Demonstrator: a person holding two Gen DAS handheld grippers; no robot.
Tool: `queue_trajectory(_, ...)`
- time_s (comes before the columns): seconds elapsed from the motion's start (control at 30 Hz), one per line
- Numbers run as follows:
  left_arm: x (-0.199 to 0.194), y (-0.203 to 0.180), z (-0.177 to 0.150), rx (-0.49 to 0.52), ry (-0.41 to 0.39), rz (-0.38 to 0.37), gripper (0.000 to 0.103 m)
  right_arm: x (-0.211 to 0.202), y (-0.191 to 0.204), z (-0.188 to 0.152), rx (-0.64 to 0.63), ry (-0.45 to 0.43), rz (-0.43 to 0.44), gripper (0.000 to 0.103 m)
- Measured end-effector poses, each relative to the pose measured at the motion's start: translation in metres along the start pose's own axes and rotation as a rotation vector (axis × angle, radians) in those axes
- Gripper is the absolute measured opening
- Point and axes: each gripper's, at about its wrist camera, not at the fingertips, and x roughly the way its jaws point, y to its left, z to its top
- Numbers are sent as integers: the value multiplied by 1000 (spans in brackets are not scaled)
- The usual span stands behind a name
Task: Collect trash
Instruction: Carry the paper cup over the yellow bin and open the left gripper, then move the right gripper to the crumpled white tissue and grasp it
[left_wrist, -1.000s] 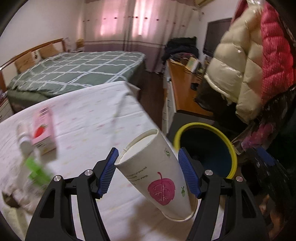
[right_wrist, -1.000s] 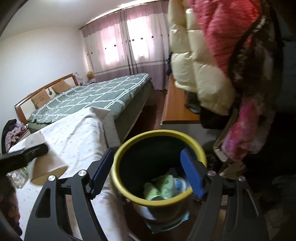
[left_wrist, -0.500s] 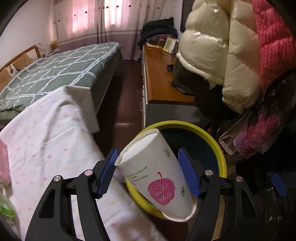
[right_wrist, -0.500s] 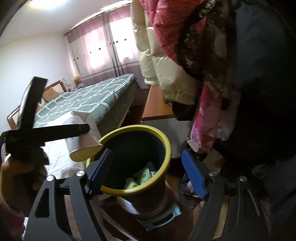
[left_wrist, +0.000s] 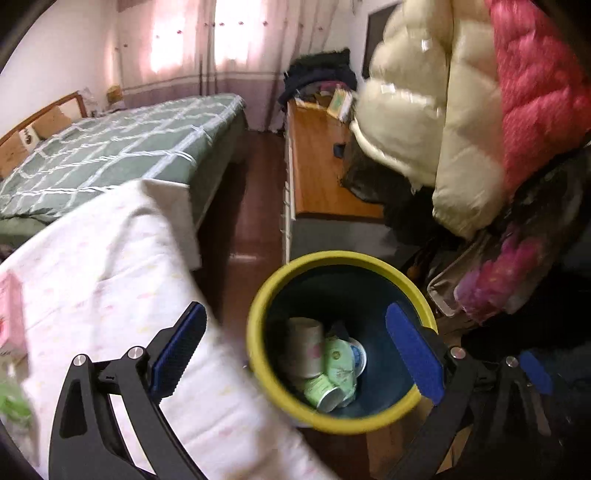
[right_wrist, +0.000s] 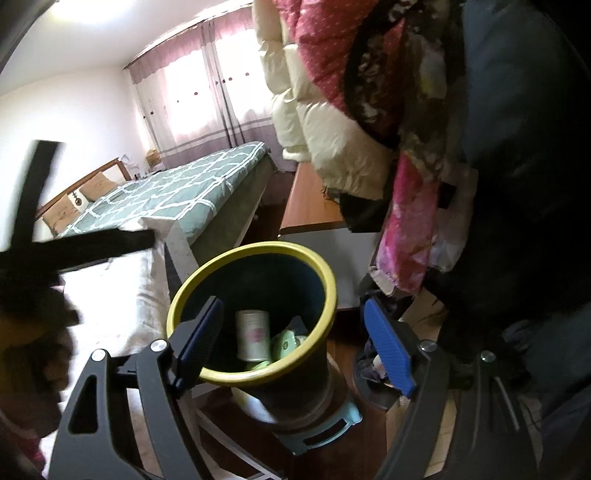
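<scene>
A dark bin with a yellow rim (left_wrist: 334, 258) stands beside the table; it also shows in the right wrist view (right_wrist: 258, 248). A white paper cup with a pink leaf (left_wrist: 304, 345) lies inside it among green cups (left_wrist: 338, 363); the cup shows in the right wrist view too (right_wrist: 253, 334). My left gripper (left_wrist: 295, 350) is open and empty above the bin. My right gripper (right_wrist: 291, 341) is open and empty, with the bin between its fingers. The left gripper's black arm (right_wrist: 92, 245) crosses the right wrist view at left.
A table with a white dotted cloth (left_wrist: 110, 266) is left of the bin, with a pink carton (left_wrist: 9, 314) at its left edge. Hanging puffy jackets (left_wrist: 461, 110) crowd the right. A wooden dresser (left_wrist: 317, 166) and a green bed (left_wrist: 110, 147) lie behind.
My left gripper carried the paper cup from the table over the bin, opened, and the cup dropped into the bin. My right gripper drew back slightly from the bin.
</scene>
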Motion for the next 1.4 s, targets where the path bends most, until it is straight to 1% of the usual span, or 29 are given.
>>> queue_trajectory(0.13,-58,41,-15,-47,-77,36,98,3,14,-2,-23,9,28,75)
queue_trajectory(0.2,-91,72,-25,-93,-122,68,98,4,25,-3,-41,14,43,75)
queue_trajectory(0.23,-102,84,-29,-109,-137,80,98,4,29,-4,-49,15,50,75)
queue_trajectory(0.27,-121,104,-37,-139,-166,107,98,3,35,-5,-58,16,57,75)
queue_trajectory(0.33,-143,129,-47,-170,-203,146,98,2,47,-6,-79,17,75,75)
queue_trajectory(0.43,-184,175,-69,-212,-279,265,98,-2,69,-5,-114,9,94,76)
queue_trajectory(0.53,-218,220,-90,-273,-330,334,98,-4,92,-4,-148,6,124,77)
queue_trajectory(0.6,-234,247,-101,-320,-351,367,98,-5,108,-4,-173,4,141,77)
queue_trajectory(0.73,-261,299,-130,-406,-389,448,98,-1,148,-6,-210,28,210,77)
queue_trajectory(0.77,-268,314,-140,-424,-403,488,98,-1,158,-7,-224,32,222,77)
queue_trajectory(0.87,-283,347,-163,-453,-421,574,98,3,196,-16,-271,70,289,77)
queue_trajectory(0.93,-290,370,-181,-485,-424,615,98,3,220,-22,-303,87,323,77)
queue_trajectory(1.03,-291,392,-202,-519,-408,674,98,2,256,-32,-350,111,383,77)
queue_trajectory(1.1,-292,404,-213,-545,-403,685,98,0,277,-37,-380,119,420,77)
queue_trajectory(1.2,-294,415,-224,-594,-425,685,98,-4,309,-45,-423,129,484,77)
queue_trajectory(1.3,-299,414,-229,-597,-445,725,98,-6,340,-59,-474,161,555,77)
queue_trajectory(1.33,-302,414,-229,-596,-450,736,98,-5,351,-65,-495,186,584,73)
queue_trajectory(1.37,-306,415,-232,-600,-460,751,98,-4,362,-71,-514,212,605,65)
queue_trajectory(1.4,-306,413,-232,-604,-466,758,98,-2,373,-77,-533,243,629,61)
